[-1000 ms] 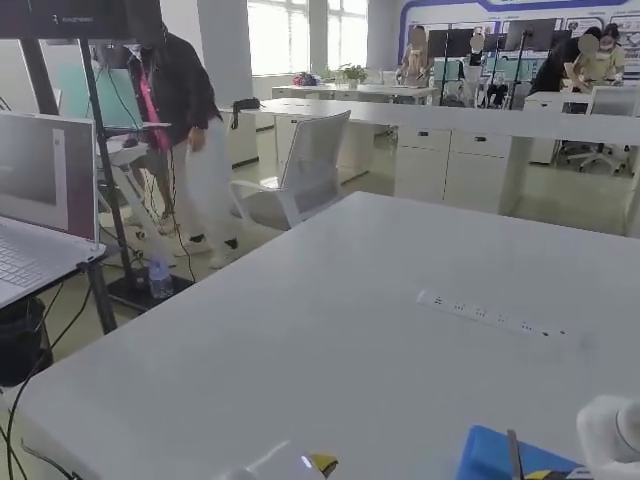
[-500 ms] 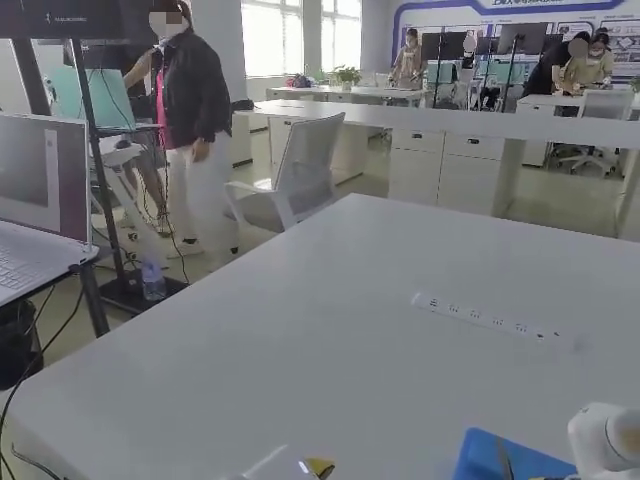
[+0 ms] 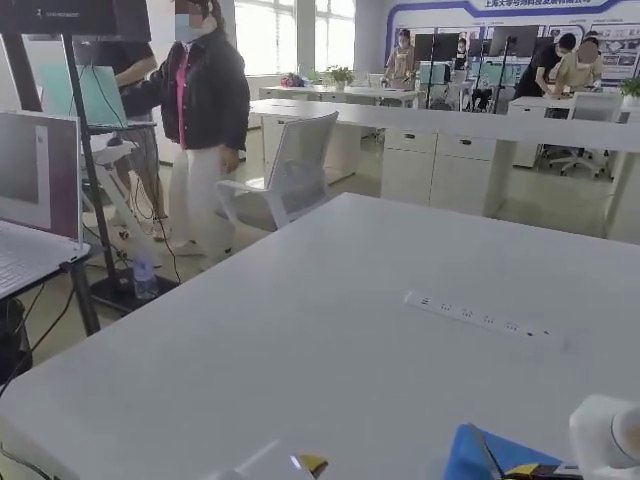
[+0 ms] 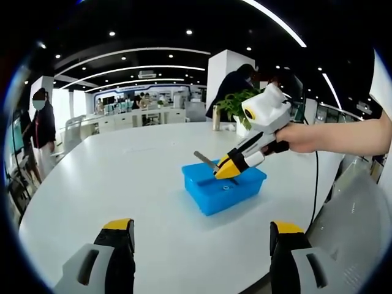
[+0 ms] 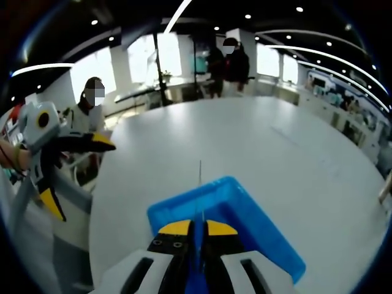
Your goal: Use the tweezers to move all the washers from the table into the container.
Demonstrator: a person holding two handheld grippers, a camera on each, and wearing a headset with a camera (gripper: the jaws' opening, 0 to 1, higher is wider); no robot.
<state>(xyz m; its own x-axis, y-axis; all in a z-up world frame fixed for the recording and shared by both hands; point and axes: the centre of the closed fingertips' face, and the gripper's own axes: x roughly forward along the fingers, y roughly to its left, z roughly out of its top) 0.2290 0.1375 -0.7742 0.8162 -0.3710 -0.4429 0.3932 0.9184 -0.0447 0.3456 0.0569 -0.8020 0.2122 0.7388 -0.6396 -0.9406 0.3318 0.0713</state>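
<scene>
You are in an open-plan office, working at a broad white tabletop [image 3: 330, 330]. A long white power strip [image 3: 480, 318] lies well out toward its far side. Your right gripper [image 4: 228, 170] has its yellow-tipped jaws pinched tight on a pair of slim metal tweezers [image 4: 205, 160]. It hangs just above the shallow blue plastic container [image 4: 211, 199].

The tweezers run straight on from the jaws, and their points reach over the container's far rim. In the left gripper view a small dark speck on the container floor may be a washer, but it is too small to be sure.

Your left gripper [image 4: 202, 225] is spread wide and carries nothing. It stands back from the container, which sits dead ahead of it, so the right is the nearer one.

I judge that any next pick means swinging the tweezers out past the container wall and down to the tabletop. The wall is the only thing in the way. A person in a dark jacket [image 3: 205, 120] and a white office chair [image 3: 290, 175] stand well beyond the table.
</scene>
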